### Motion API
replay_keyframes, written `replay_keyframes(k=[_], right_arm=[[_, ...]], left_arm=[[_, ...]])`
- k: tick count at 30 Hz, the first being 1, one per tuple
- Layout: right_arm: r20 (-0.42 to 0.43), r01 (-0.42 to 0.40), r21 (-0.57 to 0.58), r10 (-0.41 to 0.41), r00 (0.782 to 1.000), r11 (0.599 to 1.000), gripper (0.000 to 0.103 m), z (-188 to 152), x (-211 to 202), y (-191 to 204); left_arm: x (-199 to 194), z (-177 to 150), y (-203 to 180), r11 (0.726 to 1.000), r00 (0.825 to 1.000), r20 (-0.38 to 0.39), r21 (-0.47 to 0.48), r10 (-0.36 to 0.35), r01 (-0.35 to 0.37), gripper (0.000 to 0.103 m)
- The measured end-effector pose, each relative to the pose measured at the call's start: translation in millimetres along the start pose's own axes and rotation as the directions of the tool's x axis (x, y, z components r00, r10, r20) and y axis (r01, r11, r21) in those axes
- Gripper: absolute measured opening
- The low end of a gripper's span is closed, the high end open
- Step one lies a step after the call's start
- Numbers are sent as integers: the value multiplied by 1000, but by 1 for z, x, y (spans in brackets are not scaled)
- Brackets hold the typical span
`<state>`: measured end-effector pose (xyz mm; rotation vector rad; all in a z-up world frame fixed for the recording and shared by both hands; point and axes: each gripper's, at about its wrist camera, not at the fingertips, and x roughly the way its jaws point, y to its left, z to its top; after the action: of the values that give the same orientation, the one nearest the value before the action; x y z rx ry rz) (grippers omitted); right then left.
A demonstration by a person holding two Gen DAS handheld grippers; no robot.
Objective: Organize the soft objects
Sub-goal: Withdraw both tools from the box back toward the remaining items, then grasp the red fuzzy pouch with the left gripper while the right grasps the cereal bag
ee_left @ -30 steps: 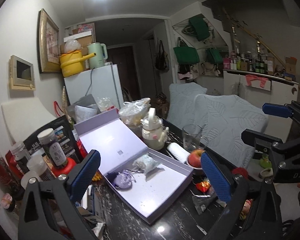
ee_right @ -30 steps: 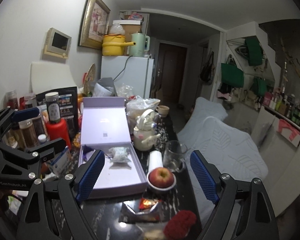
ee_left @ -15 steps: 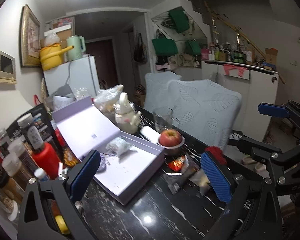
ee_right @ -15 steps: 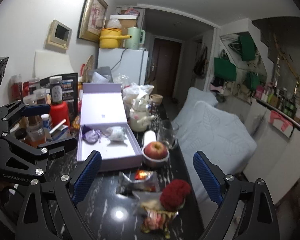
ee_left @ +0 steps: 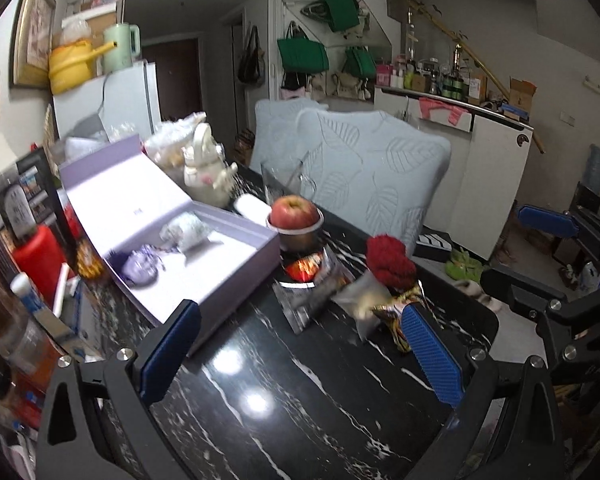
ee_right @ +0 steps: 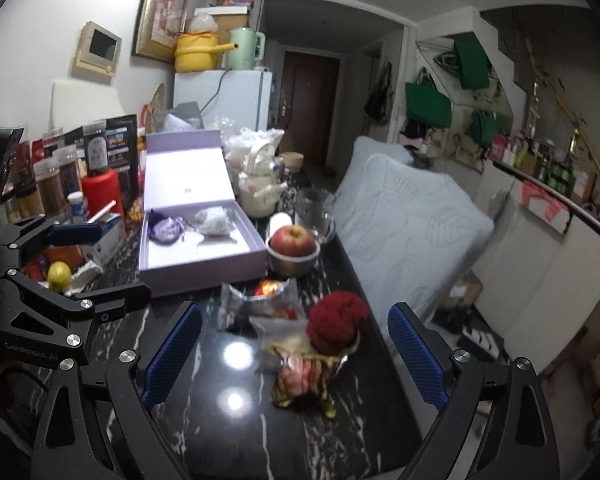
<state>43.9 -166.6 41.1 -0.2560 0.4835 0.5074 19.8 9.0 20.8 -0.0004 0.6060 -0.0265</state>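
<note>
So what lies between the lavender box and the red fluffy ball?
In the right wrist view, a crinkled silver foil wrapper lies on the black marble table between the lavender box and the red fluffy ball.

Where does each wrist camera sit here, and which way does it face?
Left wrist: rides on the left tool, facing across the black table toward the lilac box and apple; its open blue fingers show, and the right tool at the right edge.
Right wrist: rides on the right tool, facing along the table over the red fluffy ball; its open fingers show, with the left tool at left.
Shared: box, apple, red ball, table.
</note>
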Motion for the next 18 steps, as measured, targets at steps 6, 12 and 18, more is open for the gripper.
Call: replay_keyframes(k=[6, 12, 18], right_arm=[[-53, -3, 43, 5, 999, 999, 96, -24, 16, -3], [-98, 3, 55, 2, 995, 998, 96, -44, 36, -5], [-148, -2, 95, 16, 989, 995, 101, -59, 65, -13]], left_arm=[[16, -18, 1, 999, 998, -50, -33, -38, 36, 102], [33, -34, 4, 998, 995, -87, -52, -43, 39, 102], [48, -43, 6, 996, 992, -107, -77, -63, 55, 102]])
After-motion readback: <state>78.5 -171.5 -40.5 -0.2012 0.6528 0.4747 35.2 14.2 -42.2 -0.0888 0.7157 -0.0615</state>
